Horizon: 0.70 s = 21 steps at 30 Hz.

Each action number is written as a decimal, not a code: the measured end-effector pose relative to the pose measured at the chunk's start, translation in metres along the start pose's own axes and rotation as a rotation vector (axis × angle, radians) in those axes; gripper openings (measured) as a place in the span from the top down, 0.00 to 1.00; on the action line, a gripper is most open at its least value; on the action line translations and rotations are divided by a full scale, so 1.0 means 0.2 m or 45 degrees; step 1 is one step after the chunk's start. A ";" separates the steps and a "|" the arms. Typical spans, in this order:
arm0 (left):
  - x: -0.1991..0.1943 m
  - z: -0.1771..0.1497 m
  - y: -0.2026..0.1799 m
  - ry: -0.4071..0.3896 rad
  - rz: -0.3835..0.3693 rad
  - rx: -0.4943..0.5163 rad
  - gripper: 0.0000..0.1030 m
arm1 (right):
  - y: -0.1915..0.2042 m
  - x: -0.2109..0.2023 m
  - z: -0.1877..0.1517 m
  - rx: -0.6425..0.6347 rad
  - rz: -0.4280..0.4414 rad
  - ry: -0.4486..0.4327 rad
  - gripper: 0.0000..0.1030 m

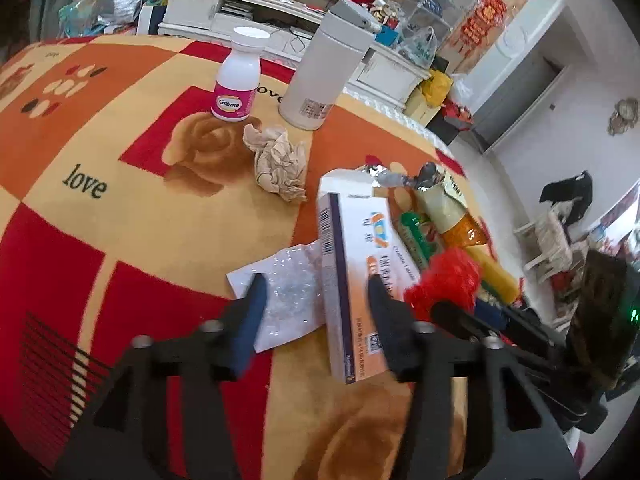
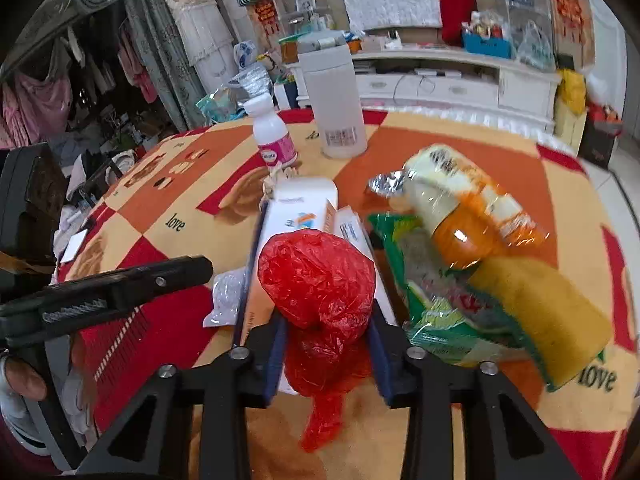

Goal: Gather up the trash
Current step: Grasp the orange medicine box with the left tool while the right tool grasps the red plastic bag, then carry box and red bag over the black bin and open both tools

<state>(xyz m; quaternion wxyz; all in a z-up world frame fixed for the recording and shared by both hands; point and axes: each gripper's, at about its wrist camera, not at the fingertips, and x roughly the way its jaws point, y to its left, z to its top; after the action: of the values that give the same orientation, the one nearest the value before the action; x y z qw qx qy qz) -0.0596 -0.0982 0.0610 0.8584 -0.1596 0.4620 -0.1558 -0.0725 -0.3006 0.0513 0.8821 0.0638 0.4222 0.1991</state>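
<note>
Two grippers worked the table [image 1: 120,208]: the right gripper [image 2: 328,340] pinched a red bag [image 2: 316,276], likely to take trash, while the left gripper [image 1: 316,292] hung wide above the box [image 1: 352,264] and blister sheet [image 1: 288,300], crumpled paper [image 1: 278,162] lying beyond.

A white supplement bottle [image 1: 239,80] and a white thermos [image 1: 324,68] stand upright, near each other, upper centre of the patterned tabletop [image 1: 120,208]. A white cabinet [image 1: 248,8] stands behind.

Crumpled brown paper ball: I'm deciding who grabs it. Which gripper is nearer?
Left. The left gripper hovers open over the medicine box, facing the crumpled paper ball; the right gripper sits farther back, clamping the red bag.
</note>
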 end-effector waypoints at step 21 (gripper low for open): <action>0.30 -0.08 -0.26 0.046 0.169 0.188 0.53 | -0.23 -0.42 -0.29 0.109 0.032 -0.041 0.69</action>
<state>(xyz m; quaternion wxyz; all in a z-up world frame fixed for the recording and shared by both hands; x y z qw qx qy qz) -0.0475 -0.1714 0.0291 0.8678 -0.0620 0.4742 -0.1352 -0.1512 -0.3791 0.0619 0.8827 0.1100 0.4151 0.1907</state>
